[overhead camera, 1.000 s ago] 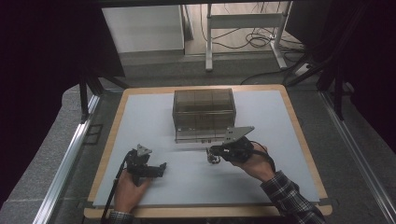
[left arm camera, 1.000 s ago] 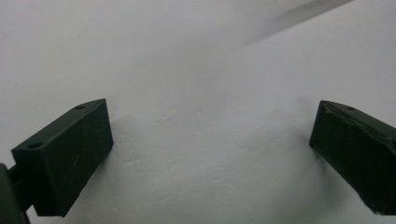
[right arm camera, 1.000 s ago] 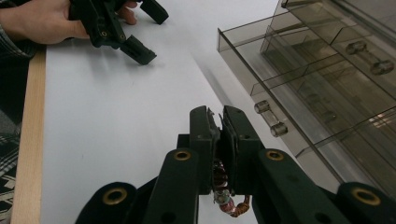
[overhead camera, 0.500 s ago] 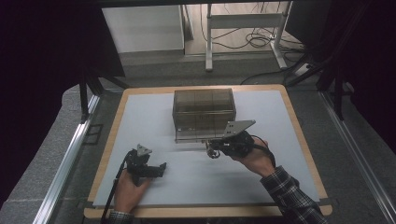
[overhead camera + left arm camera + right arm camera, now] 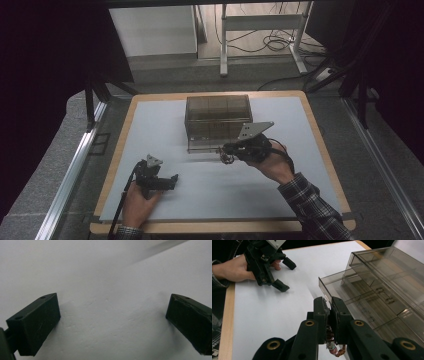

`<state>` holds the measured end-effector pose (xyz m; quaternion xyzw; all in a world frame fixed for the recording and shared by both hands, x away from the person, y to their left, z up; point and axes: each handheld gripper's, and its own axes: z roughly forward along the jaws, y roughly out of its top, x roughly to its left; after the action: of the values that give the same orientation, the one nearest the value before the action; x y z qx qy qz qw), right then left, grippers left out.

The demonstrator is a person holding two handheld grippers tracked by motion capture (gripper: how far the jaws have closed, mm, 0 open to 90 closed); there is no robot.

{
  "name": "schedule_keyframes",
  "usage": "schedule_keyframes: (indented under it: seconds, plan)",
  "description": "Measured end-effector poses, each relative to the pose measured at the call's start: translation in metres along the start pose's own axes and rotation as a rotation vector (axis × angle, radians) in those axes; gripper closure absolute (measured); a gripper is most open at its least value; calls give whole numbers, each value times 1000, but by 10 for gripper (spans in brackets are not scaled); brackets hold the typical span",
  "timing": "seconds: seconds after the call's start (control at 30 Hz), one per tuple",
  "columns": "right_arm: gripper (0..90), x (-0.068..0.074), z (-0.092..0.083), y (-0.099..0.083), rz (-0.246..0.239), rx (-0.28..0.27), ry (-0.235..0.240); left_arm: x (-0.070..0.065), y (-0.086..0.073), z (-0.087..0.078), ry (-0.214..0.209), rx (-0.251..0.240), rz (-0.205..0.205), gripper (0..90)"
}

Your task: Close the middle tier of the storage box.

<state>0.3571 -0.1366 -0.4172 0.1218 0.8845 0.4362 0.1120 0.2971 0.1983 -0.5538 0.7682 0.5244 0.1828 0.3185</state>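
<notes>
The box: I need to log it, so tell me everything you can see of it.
The box is smoky, see-through plastic, seemingly a small drawer cabinet with inner dividers. It sits upright on the white mat, at its far middle. One drawer at the front is pulled partly out. The right tool, jaws together, is at its front edge; contact is unclear.

Small part (image 5: 332,346) between right tongs (image 5: 329,306): identity unclear.
</notes>
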Motion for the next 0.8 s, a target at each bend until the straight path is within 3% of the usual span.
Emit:
schedule_keyframes:
  seconds: [0.8]
  plan:
    - [819, -13, 2, 28, -3, -26, -15, 0, 0, 0, 0, -2, 3, 0]
